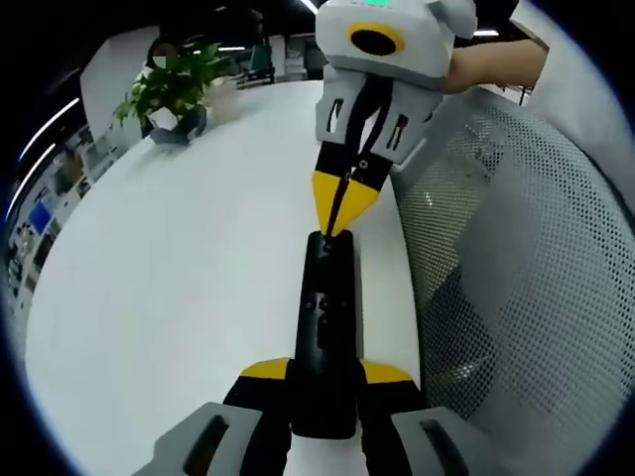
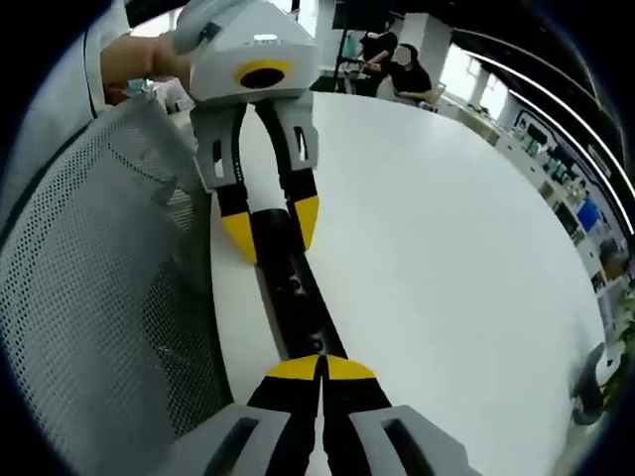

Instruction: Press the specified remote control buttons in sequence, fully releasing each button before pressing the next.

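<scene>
**Remote pinned at one end, pressed at the other**

The black remote control (image 1: 327, 327) lies lengthwise near the edge of the white bench (image 1: 179, 278), beside a grey mesh chair back (image 1: 526, 278). The left gripper (image 1: 325, 382) has its yellow-tipped jaws spread around the remote's near end, pinching it from both sides. The right gripper (image 1: 343, 203) comes in from the far side with its jaws pressed together into one point, and that point rests on the remote's far end.

In the right gripper view the closed jaw tips of the right gripper (image 2: 319, 369) cover the spot where they meet the remote (image 2: 298, 297), so which button lies under them cannot be made out. The buttons on the dark face are small and hard to tell apart. The left gripper (image 2: 270, 233) straddles the remote's other end there.

A potted plant (image 1: 174, 89) stands at the bench's far edge. Beyond it the room is an office with ceiling strip lights, and seated people (image 2: 397, 64) are at the far side.
</scene>
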Available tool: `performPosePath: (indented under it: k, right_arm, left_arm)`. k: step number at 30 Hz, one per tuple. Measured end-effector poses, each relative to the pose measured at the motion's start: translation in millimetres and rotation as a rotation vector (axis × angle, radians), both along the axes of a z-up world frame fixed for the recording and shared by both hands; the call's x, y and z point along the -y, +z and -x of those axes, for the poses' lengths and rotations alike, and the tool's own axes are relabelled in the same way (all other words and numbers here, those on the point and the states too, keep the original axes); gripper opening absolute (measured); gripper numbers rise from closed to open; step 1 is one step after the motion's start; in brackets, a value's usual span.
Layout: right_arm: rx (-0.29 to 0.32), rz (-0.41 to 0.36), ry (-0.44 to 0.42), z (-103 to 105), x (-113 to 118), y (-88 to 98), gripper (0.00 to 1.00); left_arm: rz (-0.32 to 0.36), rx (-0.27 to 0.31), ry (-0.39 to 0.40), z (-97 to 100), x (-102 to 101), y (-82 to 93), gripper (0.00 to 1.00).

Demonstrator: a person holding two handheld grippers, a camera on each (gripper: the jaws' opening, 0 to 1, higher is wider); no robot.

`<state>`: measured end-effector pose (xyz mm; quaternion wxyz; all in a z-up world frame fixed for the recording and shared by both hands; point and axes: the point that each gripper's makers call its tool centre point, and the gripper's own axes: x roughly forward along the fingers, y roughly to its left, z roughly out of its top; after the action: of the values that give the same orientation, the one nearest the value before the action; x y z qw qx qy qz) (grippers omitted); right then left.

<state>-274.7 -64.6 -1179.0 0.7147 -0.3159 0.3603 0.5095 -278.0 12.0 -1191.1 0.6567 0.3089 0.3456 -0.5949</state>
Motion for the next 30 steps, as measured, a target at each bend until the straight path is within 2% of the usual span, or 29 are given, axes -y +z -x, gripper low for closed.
performPosePath:
  k: [7, 11, 14, 19, 22, 26, 27, 28, 30]
  right_arm:
    - [0.004, 0.000, 0.049, 2.9, -11.6, 0.4, 0.00]
    - [0.045, 0.055, 0.109, 2.8, -10.6, -1.8, 0.00]
    - [0.023, 0.075, 0.098, 2.0, -11.5, -2.0, 0.00]
    - [-0.010, 0.123, 0.141, 0.1, -12.2, -3.4, 0.00]
    - [-0.012, 0.071, 0.170, 1.1, -11.5, -2.5, 0.00]
    - [-0.071, -0.094, 0.083, 1.0, -15.8, 2.0, 0.00]
    - [-0.079, -0.102, 0.084, 1.7, -17.1, 2.1, 0.00]
    - [-0.068, -0.078, 0.097, 1.3, -16.5, 1.3, 0.00]
    - [-0.030, -0.043, 0.135, -1.7, -18.6, -0.4, 0.00]
  left_arm:
    - [0.019, 0.001, -0.010, 0.6, -0.4, 0.3, 0.24]
    - [0.016, 0.003, -0.020, 1.0, 0.0, 0.4, 0.24]
    - [0.010, 0.000, -0.030, 0.9, 0.6, 0.1, 0.24]
    - [-0.001, -0.001, -0.045, 1.2, 1.1, 0.0, 0.24]
    - [0.009, -0.005, -0.035, 1.1, 0.8, -0.1, 0.24]
    - [0.021, -0.004, -0.023, 1.2, 1.1, 0.1, 0.24]
    - [0.018, -0.004, -0.019, 1.1, 1.2, 0.1, 0.24]
    - [0.015, -0.004, -0.016, 1.2, 1.3, 0.1, 0.24]
    - [0.008, -0.004, -0.015, 1.2, 1.4, 0.0, 0.24]
